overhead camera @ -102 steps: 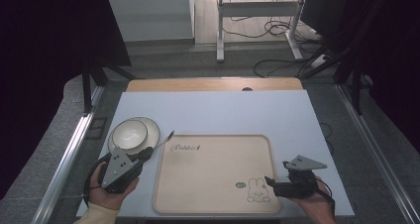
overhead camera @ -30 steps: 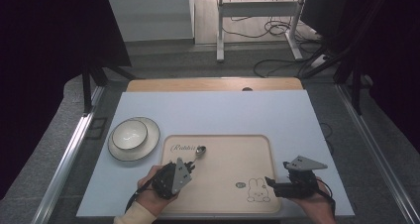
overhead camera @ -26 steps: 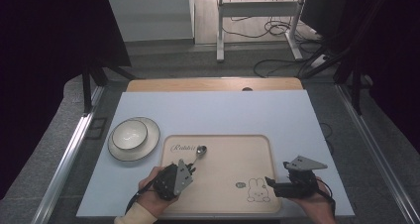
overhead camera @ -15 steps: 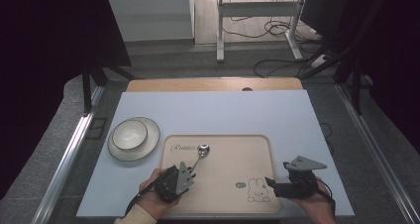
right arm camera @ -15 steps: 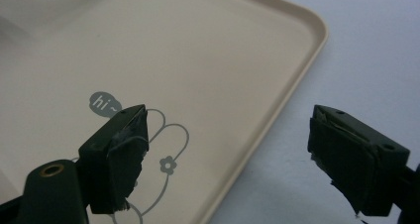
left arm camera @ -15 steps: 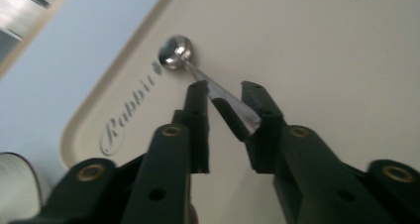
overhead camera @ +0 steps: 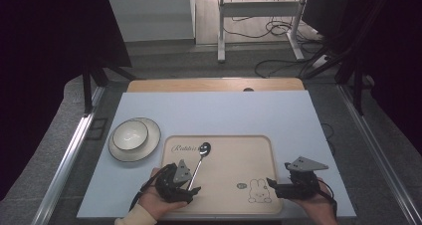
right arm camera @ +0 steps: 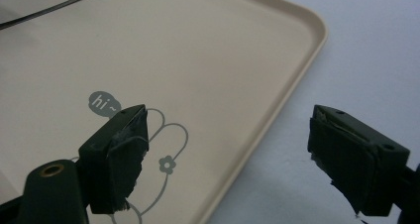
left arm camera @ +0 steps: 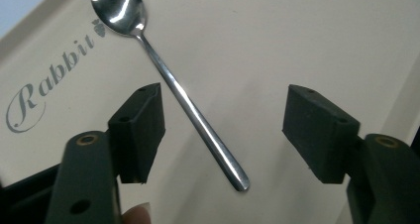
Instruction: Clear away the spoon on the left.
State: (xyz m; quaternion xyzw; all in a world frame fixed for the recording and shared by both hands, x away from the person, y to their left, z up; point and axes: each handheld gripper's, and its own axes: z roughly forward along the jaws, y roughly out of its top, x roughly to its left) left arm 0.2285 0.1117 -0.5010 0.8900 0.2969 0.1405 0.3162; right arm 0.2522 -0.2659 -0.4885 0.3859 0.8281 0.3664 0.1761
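Note:
A steel spoon (overhead camera: 198, 163) lies on the beige tray (overhead camera: 234, 158), its bowl by the "Rabbit" lettering and its handle pointing back at my left gripper (overhead camera: 191, 183). In the left gripper view the spoon (left arm camera: 183, 97) rests flat on the tray (left arm camera: 297, 45), the handle's end between the wide-apart jaws of my left gripper (left arm camera: 223, 110). Those jaws have just been opening, and neither pad touches the spoon. My right gripper (overhead camera: 271, 185) hovers at the tray's front right corner. In the right gripper view my right gripper (right arm camera: 228, 135) stands open over the tray rim (right arm camera: 297, 70), holding nothing.
A white bowl (overhead camera: 130, 135) sits on a plate (overhead camera: 149, 148) left of the tray on the pale blue table (overhead camera: 224, 115). A wooden strip (overhead camera: 214, 84) runs along the far edge. A rabbit drawing (overhead camera: 260, 190) marks the tray near my right gripper.
The left gripper carried the spoon from beside the plate onto the tray, then opened its jaws and left the spoon lying there. The right gripper has not moved.

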